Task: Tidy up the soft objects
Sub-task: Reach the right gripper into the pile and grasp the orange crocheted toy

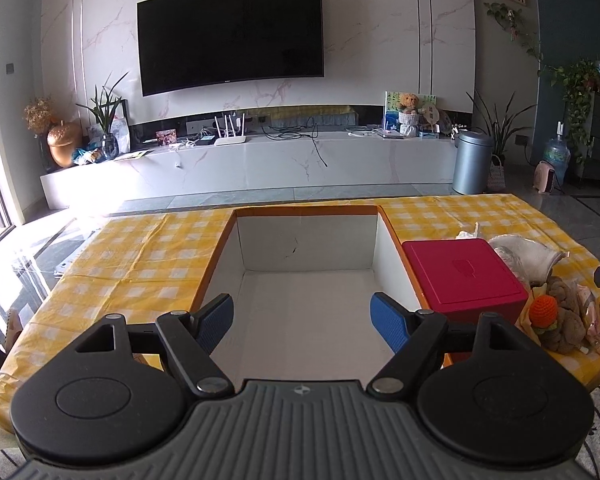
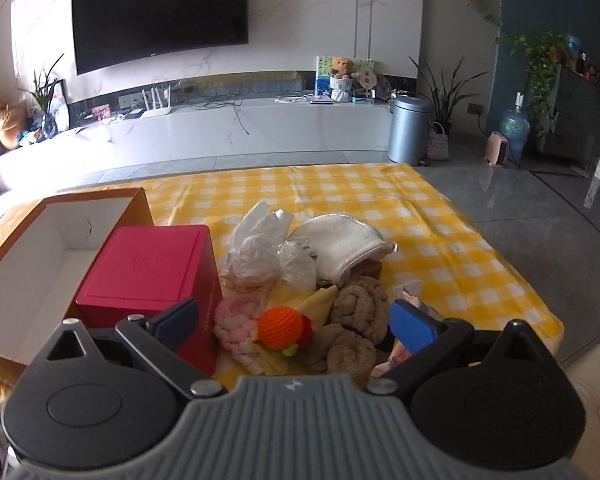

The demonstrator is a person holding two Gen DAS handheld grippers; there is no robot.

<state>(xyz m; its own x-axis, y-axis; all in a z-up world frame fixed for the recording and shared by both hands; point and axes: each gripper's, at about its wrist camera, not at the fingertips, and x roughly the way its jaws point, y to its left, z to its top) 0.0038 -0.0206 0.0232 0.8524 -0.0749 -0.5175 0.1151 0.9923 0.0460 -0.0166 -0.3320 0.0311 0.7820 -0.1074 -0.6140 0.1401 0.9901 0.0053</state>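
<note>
Two tools spread wide, left tool (image 1: 302, 322) over white box (image 1: 304, 240), right tool (image 2: 296, 326) above soft pile (image 2: 300, 280).

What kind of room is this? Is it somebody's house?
Most likely a home living room: a big television hangs on the wall above a long low cabinet, with potted plants and a teddy bear around.

Two matching hand-held grippers, black and grey with blue pads

Each of the left gripper (image 1: 302, 322) and right gripper (image 2: 296, 322) had a ribbed grey body with a small round emblem at its front edge, flanked by two black teardrop housings with raised discs and triangular cut-outs. Black link arms, pinned with silver screws, carried fingers faced with textured blue pads (image 1: 388, 326).
</note>
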